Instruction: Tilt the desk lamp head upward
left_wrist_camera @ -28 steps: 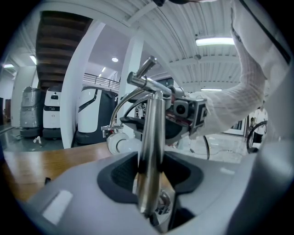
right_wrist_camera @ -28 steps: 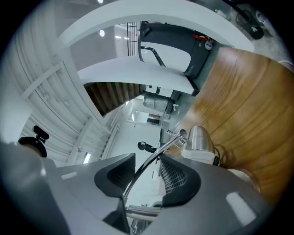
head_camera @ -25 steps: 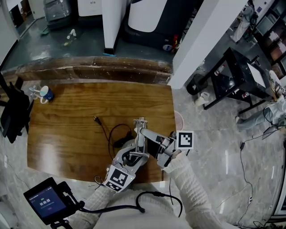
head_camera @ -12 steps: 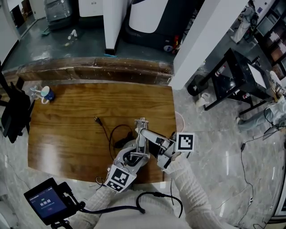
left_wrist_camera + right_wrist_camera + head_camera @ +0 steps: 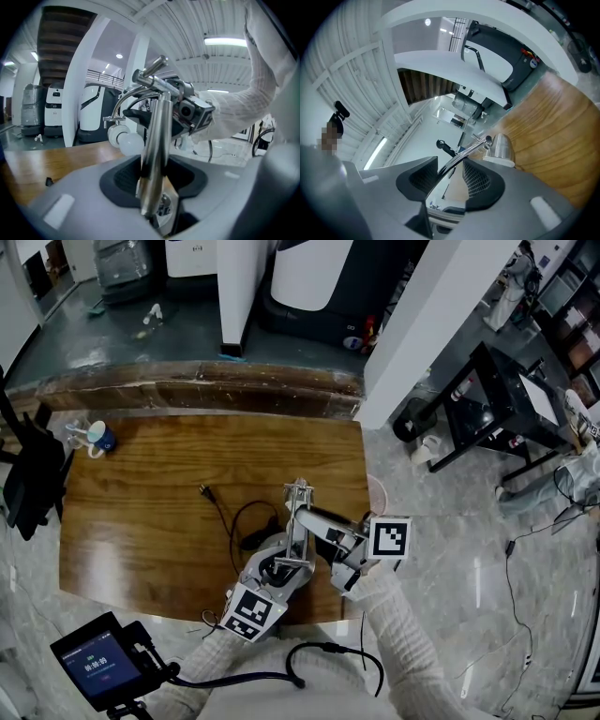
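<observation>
The left gripper (image 5: 154, 174) is clamped on the desk lamp's upright chrome post (image 5: 157, 131). The right gripper (image 5: 450, 176) pinches its thin curved chrome neck (image 5: 465, 153) — the silver cone-shaped metal lamp head (image 5: 500, 149) sits just beyond those fingertips, over the brown wooden table (image 5: 553, 136).

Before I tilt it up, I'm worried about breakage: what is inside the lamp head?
A white bulb sticks out of the lamp head. Whatever sits deeper in is covered by the head's metal wall.

Chrome lamp (image 5: 157, 136), white bulb (image 5: 131, 143); brown wood-grain table (image 5: 141, 493); black cord (image 5: 223, 517); blue cup (image 5: 97, 439) at ten o'clock; black-and-white square markers (image 5: 390, 537) on grey left gripper (image 5: 154, 183) and right gripper (image 5: 450, 180).
</observation>
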The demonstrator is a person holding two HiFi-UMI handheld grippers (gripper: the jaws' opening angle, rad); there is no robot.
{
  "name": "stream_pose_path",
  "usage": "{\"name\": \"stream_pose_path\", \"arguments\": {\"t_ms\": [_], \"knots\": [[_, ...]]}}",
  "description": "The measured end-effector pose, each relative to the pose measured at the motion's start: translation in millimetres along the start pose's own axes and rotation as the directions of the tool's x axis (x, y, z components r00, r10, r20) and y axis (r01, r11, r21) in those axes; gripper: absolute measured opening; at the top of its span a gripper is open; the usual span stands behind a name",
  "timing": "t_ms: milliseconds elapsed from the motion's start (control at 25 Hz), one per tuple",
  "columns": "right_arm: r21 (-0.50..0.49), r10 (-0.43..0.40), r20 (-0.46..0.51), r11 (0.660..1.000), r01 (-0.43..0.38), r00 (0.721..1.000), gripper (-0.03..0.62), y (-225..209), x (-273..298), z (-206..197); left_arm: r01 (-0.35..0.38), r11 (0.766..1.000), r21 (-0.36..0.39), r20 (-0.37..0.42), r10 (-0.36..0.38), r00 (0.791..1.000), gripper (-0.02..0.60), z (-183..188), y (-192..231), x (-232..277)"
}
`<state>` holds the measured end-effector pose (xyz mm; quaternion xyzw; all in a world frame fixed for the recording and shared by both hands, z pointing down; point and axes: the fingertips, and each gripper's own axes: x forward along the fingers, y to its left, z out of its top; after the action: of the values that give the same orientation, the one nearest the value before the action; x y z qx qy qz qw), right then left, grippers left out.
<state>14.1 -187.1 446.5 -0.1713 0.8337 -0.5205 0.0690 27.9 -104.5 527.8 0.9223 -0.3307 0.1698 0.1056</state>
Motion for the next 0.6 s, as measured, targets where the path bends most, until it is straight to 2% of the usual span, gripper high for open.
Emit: {"name": "stream_pose_path", "arguments": {"t_ms": [120, 240, 400, 600], "knots": [[-0.107, -0.005, -0.006, 0.994, 0.004, 1.000, 0.163, 8, -1, 5, -0.001, 1.000, -0.003, -0.003, 0.001, 1.000, 0.160, -1, 0, 1], [-0.254, -0.004, -0.006, 0.967, 0.002, 1.000, 0.152, 25, 0, 12, -0.003, 1.000, -0.005, -0.004, 0.003, 1.000, 0.161, -2, 2, 1], [-0.443, -0.020, 0.006, 0.897, 0.021, 1.000, 0.146, 45, -2, 16, -0.005, 1.000, -0.010, -0.005, 0.005, 1.000, 0.161, -3, 2, 2], [-0.591, 0.014, 0.065, 0.806, 0.027, 0.998, 0.143, 63, -5, 17, -0.007, 1.000, -0.013, -0.011, 0.007, 1.000, 0.161, -3, 4, 4]]}}
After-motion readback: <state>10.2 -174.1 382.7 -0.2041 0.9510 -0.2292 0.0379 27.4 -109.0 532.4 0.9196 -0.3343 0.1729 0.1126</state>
